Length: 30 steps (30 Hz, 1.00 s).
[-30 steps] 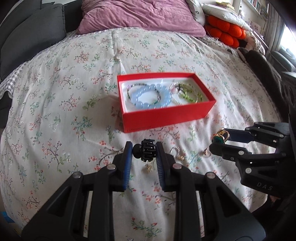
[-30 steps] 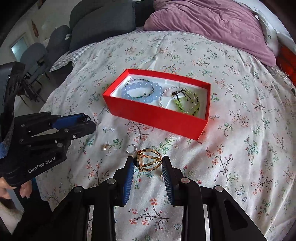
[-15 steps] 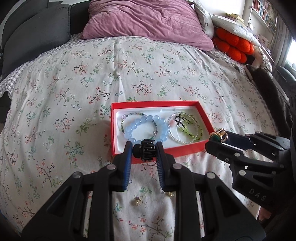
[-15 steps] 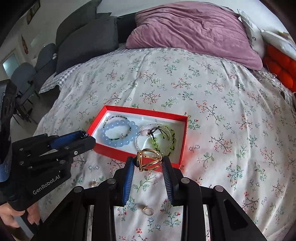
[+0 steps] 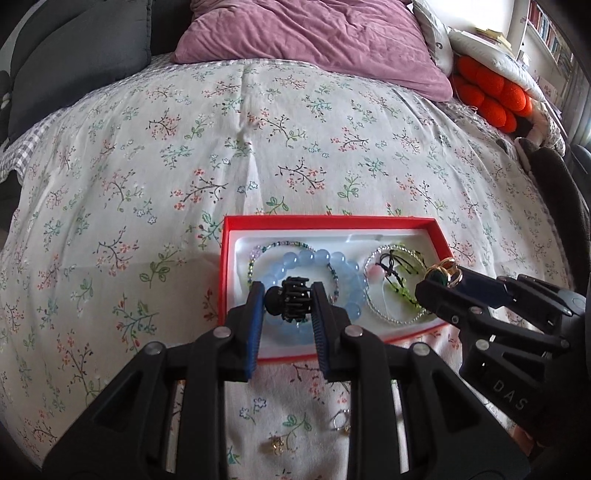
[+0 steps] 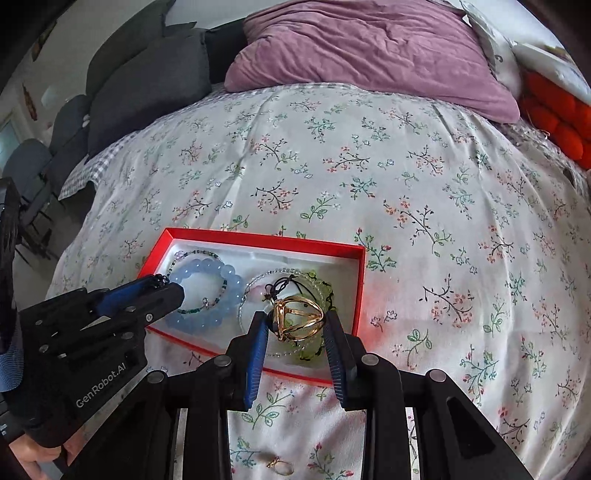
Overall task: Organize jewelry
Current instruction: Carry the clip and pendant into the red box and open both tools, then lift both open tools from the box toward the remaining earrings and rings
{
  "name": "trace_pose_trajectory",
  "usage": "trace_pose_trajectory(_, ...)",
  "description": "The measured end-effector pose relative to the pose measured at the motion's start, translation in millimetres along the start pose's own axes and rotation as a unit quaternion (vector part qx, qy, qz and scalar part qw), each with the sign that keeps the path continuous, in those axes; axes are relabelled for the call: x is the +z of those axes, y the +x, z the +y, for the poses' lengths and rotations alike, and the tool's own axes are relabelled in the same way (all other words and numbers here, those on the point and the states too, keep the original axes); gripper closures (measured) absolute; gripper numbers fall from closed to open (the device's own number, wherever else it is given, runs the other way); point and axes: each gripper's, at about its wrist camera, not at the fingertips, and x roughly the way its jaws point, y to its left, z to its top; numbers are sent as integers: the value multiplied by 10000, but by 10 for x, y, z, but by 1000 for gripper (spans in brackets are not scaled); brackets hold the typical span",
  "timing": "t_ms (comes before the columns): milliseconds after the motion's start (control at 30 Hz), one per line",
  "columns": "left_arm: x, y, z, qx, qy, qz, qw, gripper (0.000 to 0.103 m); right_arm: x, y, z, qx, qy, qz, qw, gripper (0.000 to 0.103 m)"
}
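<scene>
My left gripper (image 5: 288,302) is shut on a small black claw hair clip (image 5: 290,303), held above the left half of the red box (image 5: 332,220). My right gripper (image 6: 295,321) is shut on a gold openwork ring (image 6: 298,316), over the box's (image 6: 258,238) right half. Inside the white-lined box lie a pale blue bead bracelet (image 5: 343,264), a thin multicoloured bead strand, and a clear bracelet with green beads and black cord (image 5: 399,291). The right gripper with its ring also appears in the left wrist view (image 5: 441,277), and the left gripper in the right wrist view (image 6: 162,286).
The box sits on a floral bedspread (image 5: 258,147). Small gold rings lie on the cloth near me (image 5: 275,445), (image 5: 341,424), (image 6: 280,467). At the head of the bed are a purple pillow (image 5: 306,33), dark grey cushions (image 6: 147,81) and an orange cushion (image 5: 491,96).
Both grippers have moved forward with their pieces, from the bare cloth in front of the box to above its inside. The loose rings now lie behind the fingertips.
</scene>
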Motion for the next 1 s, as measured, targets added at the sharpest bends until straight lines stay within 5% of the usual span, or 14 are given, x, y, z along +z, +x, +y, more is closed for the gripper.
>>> trace_pose_trajectory(333,46,75,-14,94,86,-51,9999,76,36,105,-61,-110,-4,20,9999,71)
trace_pose_trajectory(500,47,16,-64,136,209,-85,9997,75,53,112,-92,105,98,86,9999,59)
trace_pose_trajectory(667,34,-89,-56,241,209,-92,9994,61,52,22,-36,84,44,-17,10000,49)
trace_pose_trajectory(1000,-116,-296,87,368,-58,97,9993,41,-12,-245,-87,-67,171,-121,9998,45)
